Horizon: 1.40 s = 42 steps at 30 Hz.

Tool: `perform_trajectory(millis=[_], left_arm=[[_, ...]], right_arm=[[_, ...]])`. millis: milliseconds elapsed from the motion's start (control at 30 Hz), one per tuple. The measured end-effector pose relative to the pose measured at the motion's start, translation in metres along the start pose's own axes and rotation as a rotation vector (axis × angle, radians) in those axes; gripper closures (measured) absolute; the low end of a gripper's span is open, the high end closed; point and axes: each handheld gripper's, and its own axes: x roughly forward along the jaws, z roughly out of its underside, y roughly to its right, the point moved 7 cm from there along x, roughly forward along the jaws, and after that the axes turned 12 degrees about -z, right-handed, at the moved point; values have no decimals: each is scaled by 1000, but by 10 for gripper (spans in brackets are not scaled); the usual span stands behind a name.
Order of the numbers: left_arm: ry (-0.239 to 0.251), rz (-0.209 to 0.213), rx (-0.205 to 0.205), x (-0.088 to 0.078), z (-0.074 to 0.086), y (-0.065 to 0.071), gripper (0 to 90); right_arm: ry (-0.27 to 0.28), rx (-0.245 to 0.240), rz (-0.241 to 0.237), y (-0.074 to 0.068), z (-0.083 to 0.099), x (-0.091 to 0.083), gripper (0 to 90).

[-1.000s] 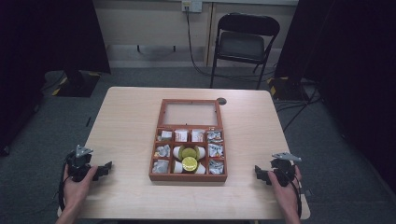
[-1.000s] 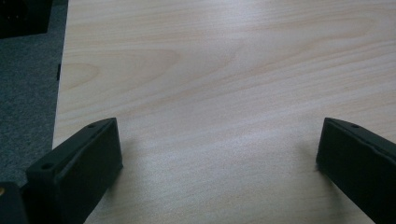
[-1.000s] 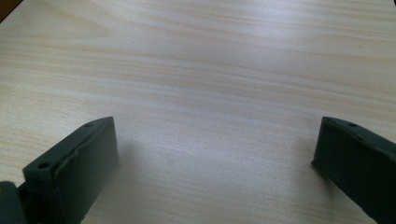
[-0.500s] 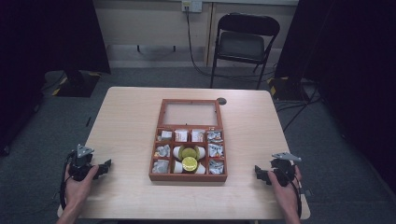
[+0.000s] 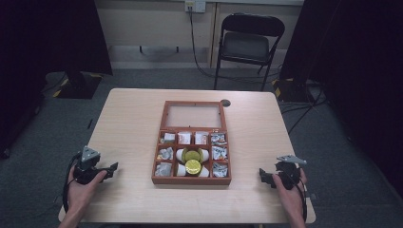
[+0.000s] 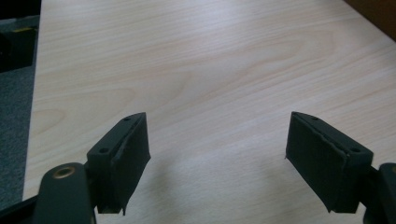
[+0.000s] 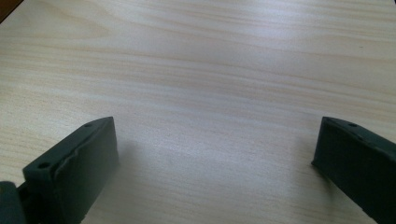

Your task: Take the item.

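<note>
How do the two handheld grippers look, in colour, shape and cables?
Both the left gripper and the right gripper are black, each with two flat, blocky jaws faced with dark pads and a grey three-cornered plate on top. A black cable trails from each. The forearms are bare.

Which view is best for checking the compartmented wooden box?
The high view: the reddish-brown compartmented wooden box sits whole at the table's centre, lid open, small packets and yellow-topped white cups in its cells. The left gripper view catches just a brown corner at top right; the right gripper view, a brown sliver at top left.
</note>
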Motion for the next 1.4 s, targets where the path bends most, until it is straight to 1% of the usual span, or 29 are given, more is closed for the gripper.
perform_trajectory(millis=[67,133,167,233,267,333,433,467,533,633,700,733,767,800,833,900,967,1100,1133,1167,1200,1233,1267,1300,1333,1367,1400], left_arm=[[2,17,12,-1,-1,4,217],[1,22,19,-1,-2,5,220],[4,31,16,-1,-2,7,221],[3,35,15,-1,-2,8,223],[7,60,2,-2,-4,11,224],[16,78,-10,-4,-5,13,225],[24,83,-7,-6,-8,16,226],[36,108,-3,-9,-12,20,226],[51,111,13,-11,-14,23,226],[47,126,35,-12,-16,28,225],[48,130,30,-12,-16,29,225],[55,134,35,-14,-18,31,225],[61,138,31,-15,-20,32,225],[81,144,25,-16,-23,33,226],[93,141,28,-16,-25,35,227],[99,140,40,-15,-31,39,235],[107,156,40,-15,-36,44,237],[121,167,68,-15,-46,52,242],[121,167,68,-15,-46,52,242],[128,183,67,-15,-49,57,245],[124,201,56,-15,-50,59,249],[112,224,55,-15,-51,63,250],[113,226,71,-16,-52,66,251],[116,217,87,-16,-53,68,251],[123,220,97,-16,-55,72,250],[126,230,92,-17,-56,74,251],[124,243,98,-17,-58,77,250]], right_arm=[[0,0,0,0,0,0,0],[0,0,0,0,0,0,0],[0,0,0,0,0,0,0],[0,-1,0,0,0,0,0],[0,0,0,0,0,0,0],[1,-2,1,0,0,0,0],[1,-2,0,0,0,0,0],[1,-2,0,0,0,0,0],[1,-2,0,0,0,0,0],[1,-1,0,0,0,0,0],[1,-1,0,0,0,0,0],[1,-1,0,0,0,0,0],[1,-1,0,0,0,0,0],[1,-1,0,0,0,0,0],[1,-1,-1,0,0,0,0],[1,-2,-1,0,0,0,0],[1,-2,-1,0,0,0,0],[1,-1,-1,0,0,0,0],[1,-1,-1,0,0,0,0],[1,-2,-1,0,0,0,0],[1,-2,-1,0,0,0,0],[1,-2,-1,0,0,0,0],[2,-2,0,0,0,0,0],[1,-2,-1,0,0,0,0],[1,-2,-1,0,0,0,0],[0,-4,0,0,0,0,0],[0,-4,0,0,0,0,0]])
